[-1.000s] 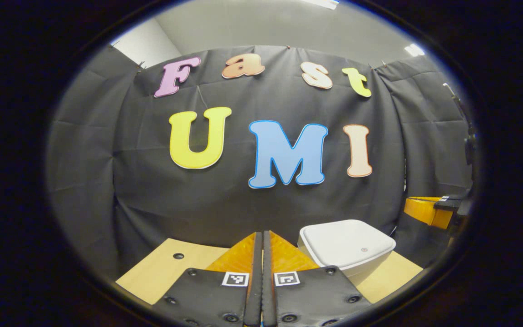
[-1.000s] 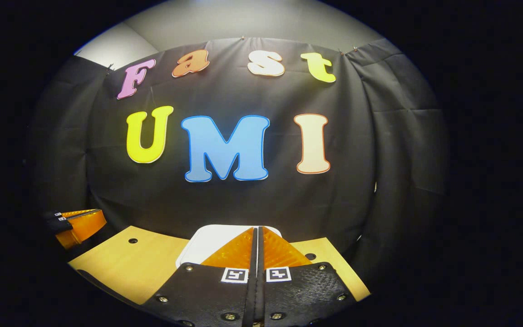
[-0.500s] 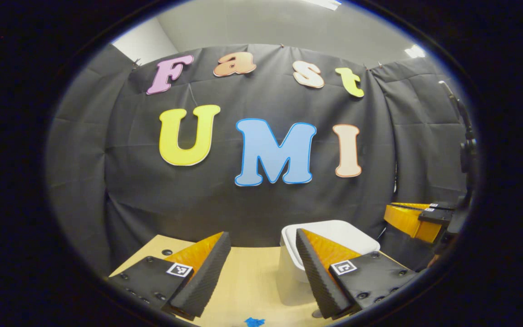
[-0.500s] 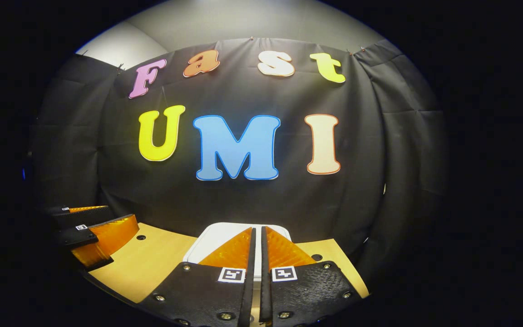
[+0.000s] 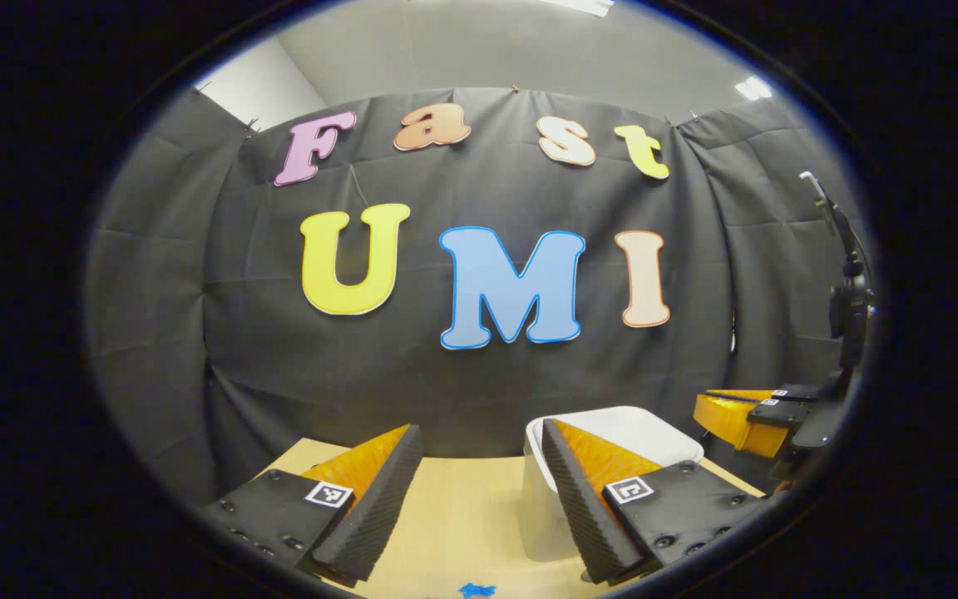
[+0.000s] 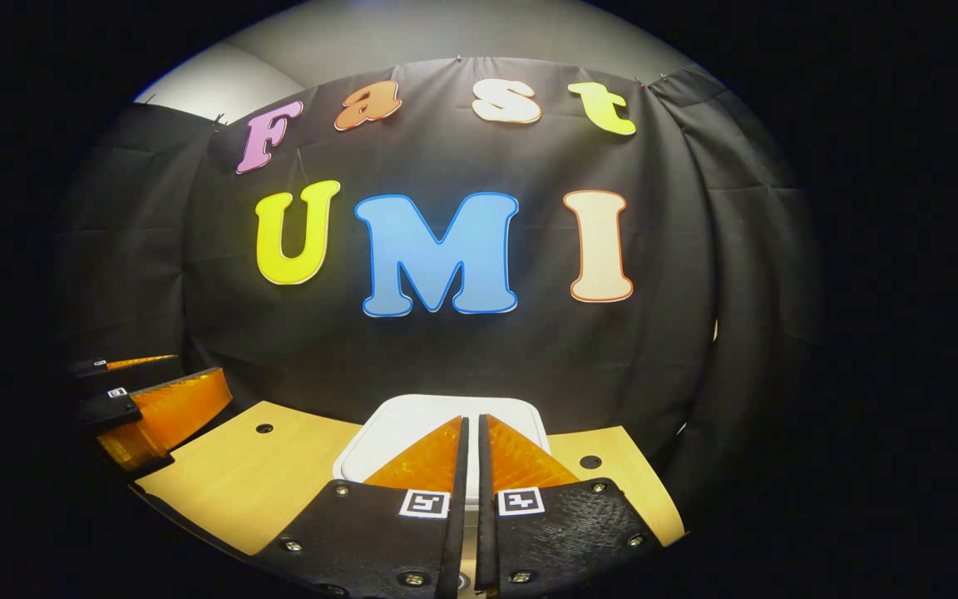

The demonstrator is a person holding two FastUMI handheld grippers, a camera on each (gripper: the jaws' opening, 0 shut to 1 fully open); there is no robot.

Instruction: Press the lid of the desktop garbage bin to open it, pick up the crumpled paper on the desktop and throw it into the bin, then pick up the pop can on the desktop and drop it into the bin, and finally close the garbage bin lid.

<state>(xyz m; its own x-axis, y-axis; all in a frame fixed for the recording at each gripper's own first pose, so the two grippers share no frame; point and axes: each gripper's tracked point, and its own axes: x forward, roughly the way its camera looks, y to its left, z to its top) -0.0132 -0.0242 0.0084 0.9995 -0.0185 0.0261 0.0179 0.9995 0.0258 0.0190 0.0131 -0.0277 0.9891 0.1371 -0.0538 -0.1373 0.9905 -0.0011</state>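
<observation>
The white garbage bin [image 5: 637,428] stands on the wooden desktop [image 5: 462,507] with its lid down, just right of my left gripper [image 5: 479,433]. That gripper is open and holds nothing. A small blue scrap [image 5: 476,591] lies on the desk at the bottom edge, between its fingers; I cannot tell what it is. My right gripper [image 6: 471,420] is shut but for a thin slit, with nothing in it, and points at the bin lid [image 6: 412,416] right behind its tips. Each view shows the other gripper at its side: the right gripper [image 5: 737,412] and the left gripper [image 6: 159,408].
The desktop [image 6: 254,482] has small round holes [image 6: 590,461] near its back corners. The black cloth wall hangs close behind the desk. A dark stand [image 5: 849,299] rises at the far right of the left gripper view.
My left gripper went from shut to wide open and came lower, so the blue scrap came into view. My right gripper drew slightly nearer the bin, and a thin slit opened between its fingers.
</observation>
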